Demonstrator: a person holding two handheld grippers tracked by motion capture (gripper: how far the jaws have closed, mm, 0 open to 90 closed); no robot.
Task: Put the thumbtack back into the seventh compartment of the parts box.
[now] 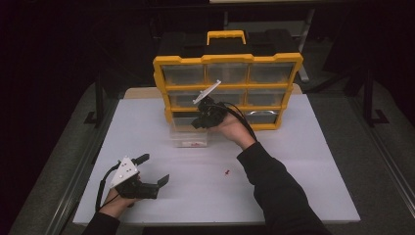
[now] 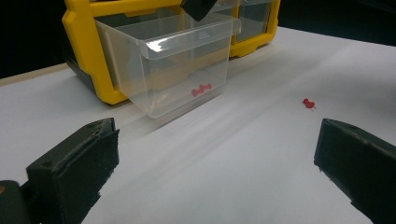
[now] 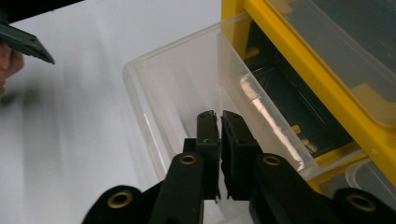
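Clear plastic is what I have in front of my right claw [image 3: 219, 116]: a drawer [image 3: 187, 93] pulled partway out of the bottom left slot of the yellow cabinet [image 1: 227, 58], its front end resting on the white counter [image 1: 303, 161]. My right claw hangs over the drawer's open top with its jaws drawn together, nothing between them; the two black tips stand side by side with only a sliver of gap, pointing down into the drawer. In the high view the right claw [image 1: 198, 122] sits at the cabinet's lower row, my right hand [image 1: 235, 128] behind it and the dark sleeve running back to the bottom edge.

Through the left gripper view I see two red pins [image 2: 201, 89] lying on the drawer's floor near its front wall. A third red pin [image 2: 308, 103] lies loose on the counter, well apart from the drawer and to its right; in the high view that pin [image 1: 227, 172] is between my two arms, nearer the right sleeve.

My left claw [image 1: 153, 169] rests low near the counter's front left, jaws spread wide apart and empty, aimed toward the drawer and the loose pin. My left hand [image 1: 117, 203] grips its body at the counter's edge.
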